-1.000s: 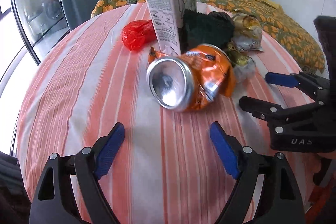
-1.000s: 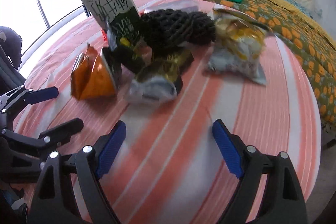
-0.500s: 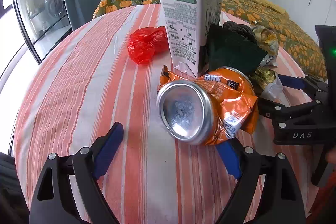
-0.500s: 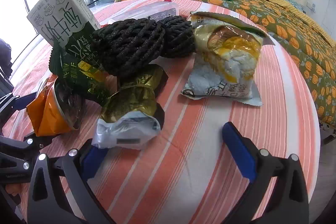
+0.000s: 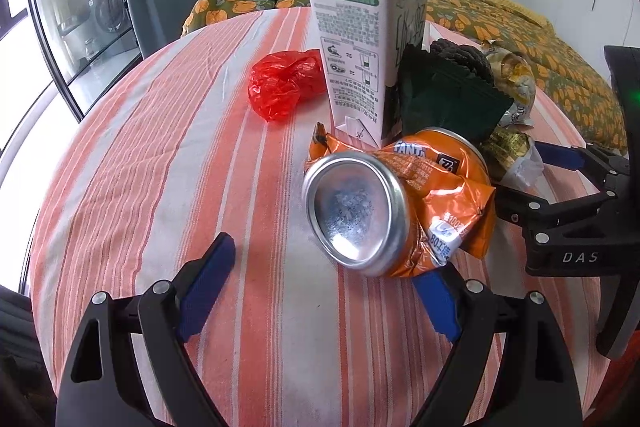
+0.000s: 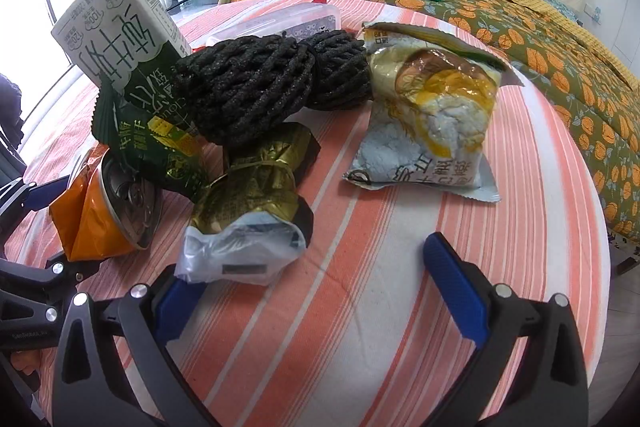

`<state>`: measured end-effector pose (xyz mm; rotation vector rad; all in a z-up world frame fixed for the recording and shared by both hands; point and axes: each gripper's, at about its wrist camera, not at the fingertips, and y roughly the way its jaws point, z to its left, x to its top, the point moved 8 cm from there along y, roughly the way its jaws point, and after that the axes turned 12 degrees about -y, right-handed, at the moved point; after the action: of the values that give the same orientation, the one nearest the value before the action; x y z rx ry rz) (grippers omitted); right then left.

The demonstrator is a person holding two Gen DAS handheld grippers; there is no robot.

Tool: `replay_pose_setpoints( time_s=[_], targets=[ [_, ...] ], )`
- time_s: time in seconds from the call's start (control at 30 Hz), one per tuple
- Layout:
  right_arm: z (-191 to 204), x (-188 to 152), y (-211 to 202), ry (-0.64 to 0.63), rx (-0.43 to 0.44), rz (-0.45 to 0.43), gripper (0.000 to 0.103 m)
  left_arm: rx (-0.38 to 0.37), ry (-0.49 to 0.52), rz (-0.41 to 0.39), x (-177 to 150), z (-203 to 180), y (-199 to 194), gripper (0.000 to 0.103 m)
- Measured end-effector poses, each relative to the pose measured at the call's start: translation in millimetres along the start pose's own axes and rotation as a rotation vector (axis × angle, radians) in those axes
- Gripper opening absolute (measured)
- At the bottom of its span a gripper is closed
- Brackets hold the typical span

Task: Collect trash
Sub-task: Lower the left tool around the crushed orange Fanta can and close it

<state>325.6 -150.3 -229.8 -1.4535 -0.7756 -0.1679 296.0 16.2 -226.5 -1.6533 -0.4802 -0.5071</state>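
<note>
Crushed orange can lies between spread left gripper fingers, nearer right pad: light, dented, slippery; pinch across creased body. Right gripper fingers spread, crinkly soft wrapper at left pad.

Crushed can: thin metal, bare silvery base dull and speckled, orange printed wall glossy and creased. Milk carton: matt printed paperboard. Red bag: thin, shiny, crinkled plastic film. Gold wrapper: glossy metallic foil, wrinkled. Bread packet: smooth glossy plastic. Black rope bundle: rough, matt fibre. Tablecloth: woven striped cloth, matt.
</note>
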Motion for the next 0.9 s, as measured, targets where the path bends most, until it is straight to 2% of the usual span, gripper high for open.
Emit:
replay_pose_setpoints(
  time_s=[0.47, 0.53, 0.6, 0.7, 0.8, 0.9],
  targets=[
    [-0.1, 0.0, 0.0, 0.001, -0.001, 0.001, 0.099, -0.001, 0.0, 0.001, 0.1, 0.0, 1.1, 0.086],
    [0.0, -0.1, -0.1, 0.001, -0.001, 0.001, 0.099, -0.022, -0.006, 0.002, 0.5, -0.4, 0.4, 0.086],
    [0.0, -0.1, -0.1, 0.001, -0.001, 0.001, 0.099, -0.076, -0.002, 0.008, 0.5, -2.9, -1.5, 0.089],
    [0.0, -0.1, -0.1, 0.001, -0.001, 0.001, 0.099, -0.168, 0.106, 0.032, -6.7, -14.0, -6.5, 0.091],
    [0.1, -0.2, -0.2, 0.001, -0.001, 0.001, 0.098, -0.19, 0.225, 0.032, -12.5, -21.1, -11.7, 0.091],
    [0.1, -0.2, -0.2, 0.001, -0.001, 0.002, 0.098, -0.189, 0.258, 0.008, -2.9, -22.1, -10.6, 0.094]
  ],
)
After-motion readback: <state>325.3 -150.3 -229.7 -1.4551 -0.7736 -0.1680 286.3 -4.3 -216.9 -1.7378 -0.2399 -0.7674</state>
